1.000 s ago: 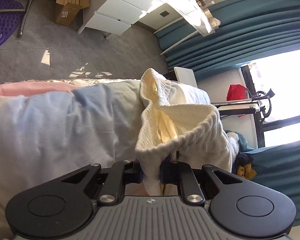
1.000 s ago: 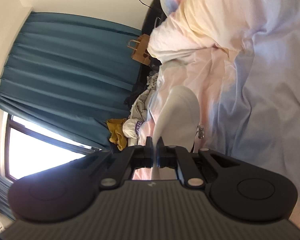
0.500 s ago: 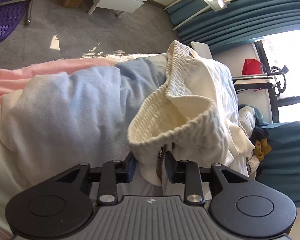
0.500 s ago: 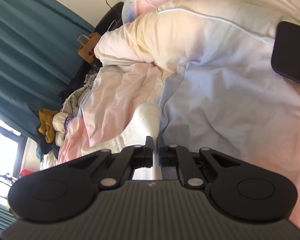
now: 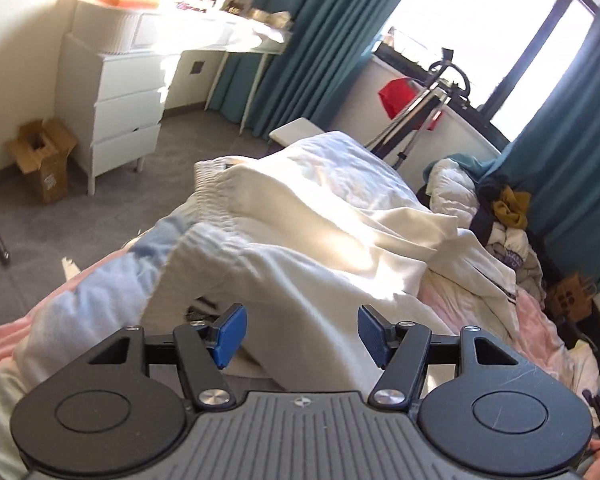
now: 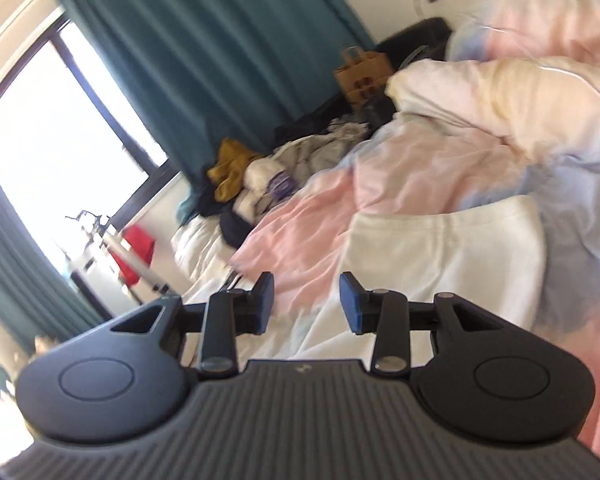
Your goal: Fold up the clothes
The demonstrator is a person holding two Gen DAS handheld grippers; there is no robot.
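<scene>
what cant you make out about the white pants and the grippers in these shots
- Left wrist view: the near part of the white pants is hidden behind the left gripper body, so the fold cannot be judged.
- Right wrist view: motion blur smears the white pants; the right gripper body cuts off their near edge.
- Clothes pile by the curtain: too small to tell separate garments.

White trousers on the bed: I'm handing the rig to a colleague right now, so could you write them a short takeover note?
Left gripper: jaws open, empty, just above the trousers.
Right gripper: jaws open, empty, over the bedding.
The trousers lie draped on the bed, waistband toward the drawers; one end looks folded flat.
Done: trousers laid down, both grips off.
Left: fold is not tidy; smooth and finish it, then the clothes pile by the curtain.
</scene>
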